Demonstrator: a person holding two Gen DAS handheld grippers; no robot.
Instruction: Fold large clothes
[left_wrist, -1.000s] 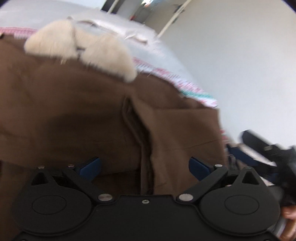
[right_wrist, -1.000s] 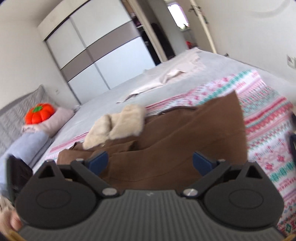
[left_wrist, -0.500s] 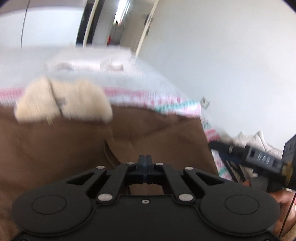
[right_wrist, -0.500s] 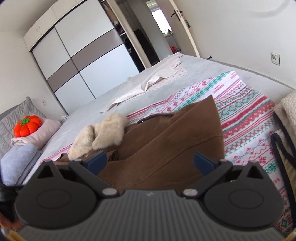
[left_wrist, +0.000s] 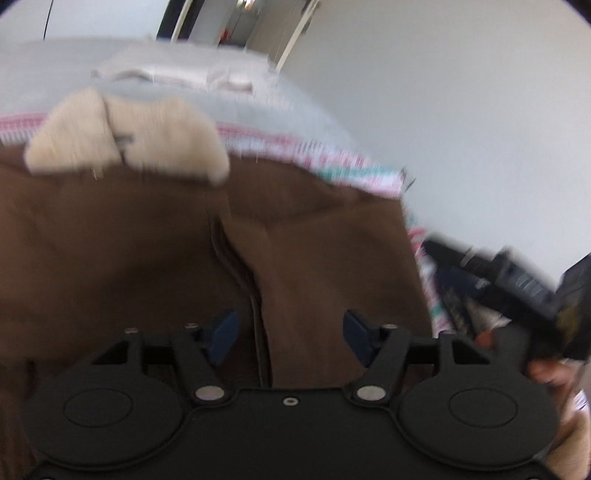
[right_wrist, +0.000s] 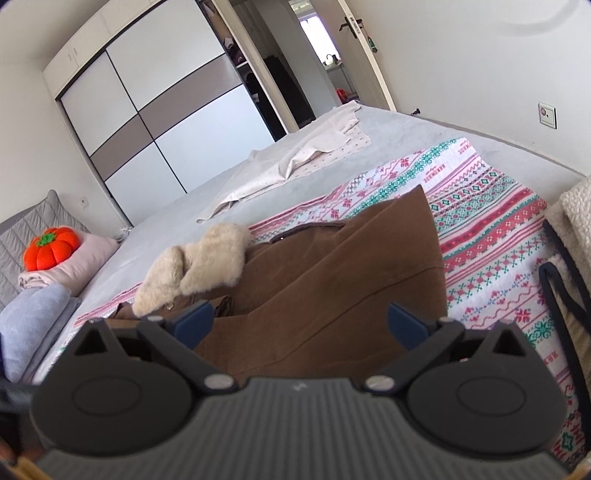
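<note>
A brown coat (left_wrist: 129, 251) with a cream fur collar (left_wrist: 125, 140) lies folded on a patterned blanket (right_wrist: 491, 229) on the bed. In the right wrist view the coat (right_wrist: 332, 288) fills the middle, collar (right_wrist: 199, 266) at the left. My left gripper (left_wrist: 290, 332) is open and empty, just above the coat's near edge by a fold seam. My right gripper (right_wrist: 299, 323) is open and empty above the coat's near edge. The right gripper also shows in the left wrist view (left_wrist: 517, 280).
A beige sheet (right_wrist: 295, 158) lies farther back on the grey bed. Pillows with an orange pumpkin cushion (right_wrist: 51, 247) sit at the left. A cream fleece item with a dark strap (right_wrist: 565, 280) lies at the right. A wardrobe (right_wrist: 155, 110) and open door stand behind.
My left gripper was open, shut half a second ago, and is open again now. The right gripper stayed open and drew back a little from the coat.
</note>
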